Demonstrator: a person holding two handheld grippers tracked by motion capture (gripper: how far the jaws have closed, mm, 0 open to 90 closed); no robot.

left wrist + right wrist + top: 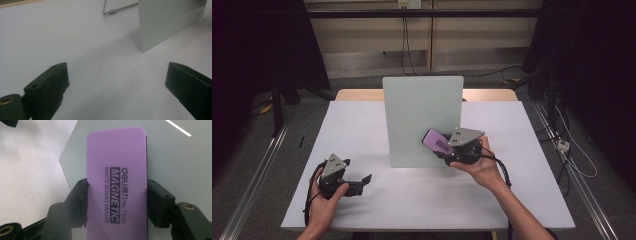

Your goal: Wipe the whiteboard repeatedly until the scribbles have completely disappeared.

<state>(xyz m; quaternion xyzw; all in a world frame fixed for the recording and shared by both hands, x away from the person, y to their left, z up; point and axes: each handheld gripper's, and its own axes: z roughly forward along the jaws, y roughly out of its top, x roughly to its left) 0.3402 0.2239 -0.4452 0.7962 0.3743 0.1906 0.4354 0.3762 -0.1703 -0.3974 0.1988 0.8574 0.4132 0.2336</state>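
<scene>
At about 7 o'clock on the table, nearest the person, the left gripper rests low over the white table top, its jaws spread wide with nothing between them; in the left gripper view the two black jaws frame bare surface, with the board's lower corner beyond at 1 o'clock.

Farther in, at roughly 4 o'clock from the board's centre, the right gripper clamps the purple eraser across its narrow sides, printed face toward the camera, felt side presumably toward the whiteboard. The eraser sits against or just off the board's lower right area; whether it touches I cannot tell.

The step in hand looks like wiping the board. To do it well, the eraser should be kept flat to the panel, pressed lightly, and swept evenly, since the board stands on a thin wire stand and could tip or slide backward. The free gripper could steady its edge.

Beyond, the table's wooden far edge shows, then grey floor, trailing cables, dark curtains and a pale wall.
</scene>
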